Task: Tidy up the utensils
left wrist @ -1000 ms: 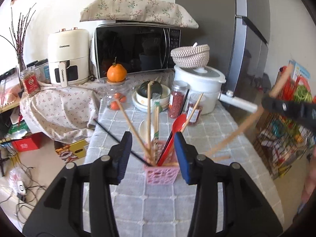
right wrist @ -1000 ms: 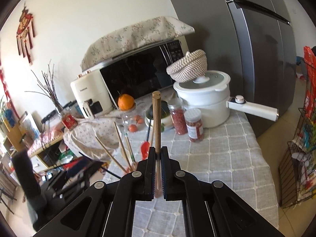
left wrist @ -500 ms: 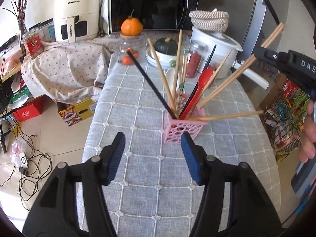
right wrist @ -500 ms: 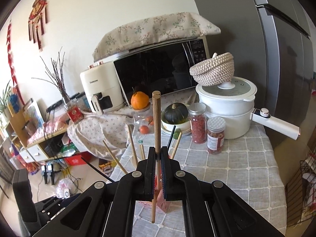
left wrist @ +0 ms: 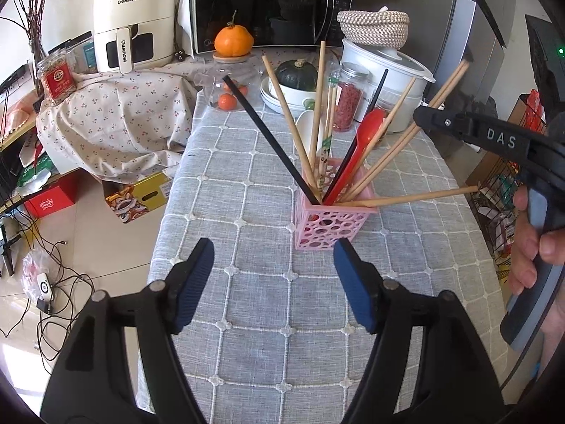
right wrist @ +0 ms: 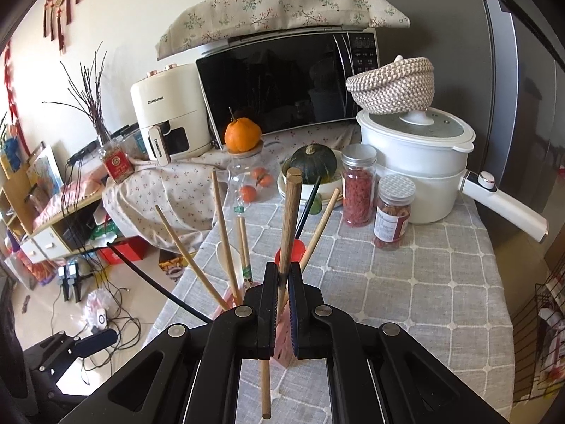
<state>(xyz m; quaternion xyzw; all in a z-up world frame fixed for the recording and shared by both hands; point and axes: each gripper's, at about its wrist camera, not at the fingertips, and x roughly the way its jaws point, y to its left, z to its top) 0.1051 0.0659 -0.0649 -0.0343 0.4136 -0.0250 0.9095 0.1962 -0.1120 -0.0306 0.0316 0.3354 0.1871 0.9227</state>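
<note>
Centrally on the grey checked table (left wrist: 247, 335) a pink holder (left wrist: 330, 224) is seen, filled with wooden chopsticks (left wrist: 289, 120), a black chopstick (left wrist: 268, 137), a red spoon (left wrist: 365, 134) and a white spoon (left wrist: 306, 127), all fanned outward. The left gripper (left wrist: 273, 284) is held just before the holder, its jaws spread wide with nothing between them, having just been opening. The right gripper (right wrist: 281, 304) is clamped on a pair of brown chopsticks (right wrist: 291, 212), its jaws nearly together; in the left view these chopsticks are seen slanting down into the holder from the right, where a hand (left wrist: 529, 240) grips the tool's handle. Behind the holder a squash (left wrist: 296, 75) in bowls, two jars (right wrist: 358, 183), a white pot (right wrist: 416, 162), an orange (left wrist: 233, 40) and a microwave (right wrist: 282, 84) are ranged.
</note>
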